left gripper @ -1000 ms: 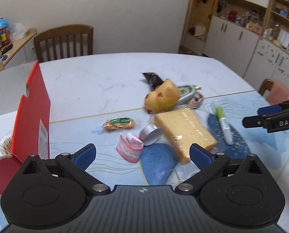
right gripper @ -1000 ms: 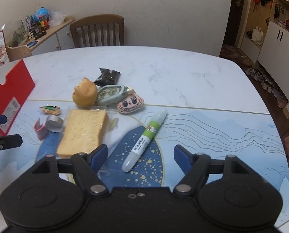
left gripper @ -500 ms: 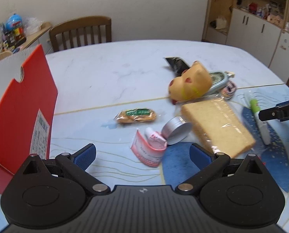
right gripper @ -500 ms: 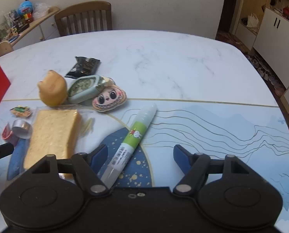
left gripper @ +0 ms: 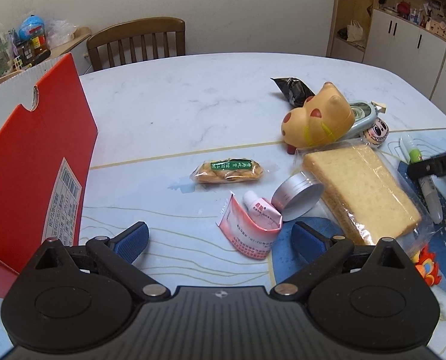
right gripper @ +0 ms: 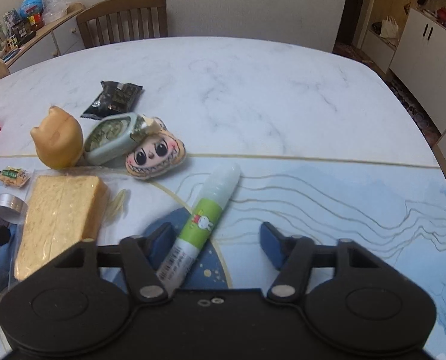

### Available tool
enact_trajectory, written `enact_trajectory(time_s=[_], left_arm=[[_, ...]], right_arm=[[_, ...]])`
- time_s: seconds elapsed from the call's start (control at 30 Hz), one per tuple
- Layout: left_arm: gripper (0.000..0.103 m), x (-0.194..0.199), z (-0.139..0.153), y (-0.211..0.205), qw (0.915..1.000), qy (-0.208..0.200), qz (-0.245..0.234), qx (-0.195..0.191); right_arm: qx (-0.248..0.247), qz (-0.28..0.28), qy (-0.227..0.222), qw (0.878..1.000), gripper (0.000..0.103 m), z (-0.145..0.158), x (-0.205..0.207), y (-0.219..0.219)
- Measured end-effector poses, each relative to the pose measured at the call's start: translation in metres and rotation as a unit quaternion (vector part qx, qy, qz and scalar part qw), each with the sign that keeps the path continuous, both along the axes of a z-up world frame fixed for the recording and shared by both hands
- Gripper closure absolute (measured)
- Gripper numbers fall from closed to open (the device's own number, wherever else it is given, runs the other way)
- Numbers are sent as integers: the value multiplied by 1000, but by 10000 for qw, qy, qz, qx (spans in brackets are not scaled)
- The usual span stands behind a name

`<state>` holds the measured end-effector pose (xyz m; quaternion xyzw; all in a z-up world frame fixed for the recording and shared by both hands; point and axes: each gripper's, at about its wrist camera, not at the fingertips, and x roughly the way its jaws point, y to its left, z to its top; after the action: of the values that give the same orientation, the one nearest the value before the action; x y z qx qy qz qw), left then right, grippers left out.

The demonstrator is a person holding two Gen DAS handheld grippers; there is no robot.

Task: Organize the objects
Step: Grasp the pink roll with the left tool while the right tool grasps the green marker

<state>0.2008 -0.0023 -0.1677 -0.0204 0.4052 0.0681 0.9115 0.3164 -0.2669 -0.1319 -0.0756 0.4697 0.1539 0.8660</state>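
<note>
The white glue stick with a green rabbit label (right gripper: 206,223) lies flat on the blue-patterned table mat (right gripper: 343,210), slanting away from the camera, its barcode end passing between the blue pads of the right gripper (right gripper: 215,241). Those jaws have just been closing, yet they stand apart: the left pad sits against or just beside the tube, the right pad well clear of it. The likely trouble is there. If only one pad meets the round, smooth tube first, it could roll or skid sideways across the mat, and a pinch so near one end may let the long cap end droop or swing.

Just beside it on the left lies the plastic-wrapped slice of yellow sponge cake (right gripper: 58,216), whose loose wrapper could catch a pad. Beyond sit the round cartoon-face charm (right gripper: 155,156) and the pale green oval case (right gripper: 112,139).

The left gripper (left gripper: 220,237) hangs spread and empty over the pink sachet with a small tube (left gripper: 250,225), which leans against the silver round tin (left gripper: 298,196); nudging either could set the tin rolling. The red cardboard box (left gripper: 34,162) stands well apart at the left.
</note>
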Motion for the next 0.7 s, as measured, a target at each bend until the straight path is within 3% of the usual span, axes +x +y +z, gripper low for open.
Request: enact_trajectory(time_s=[0.13,0.27,0.5,0.7], left_arm=[[15,-1,0,-3,9999,-30,-110,21],[36,-1,3,-6,9997,-83,-227,4],[67,-1,6,-6,9995,-67,-274,-101],[73,-3,8,-2,9994,-17,-270,-219]], right_arm=[[12,11,-22,10000,59,1,0,2],[3,35,-29,10000,73,2,-2,5],[-20,13,15,10000,84,4,-8,4],[-39,-28,52,10000,86,4,-17,-2]])
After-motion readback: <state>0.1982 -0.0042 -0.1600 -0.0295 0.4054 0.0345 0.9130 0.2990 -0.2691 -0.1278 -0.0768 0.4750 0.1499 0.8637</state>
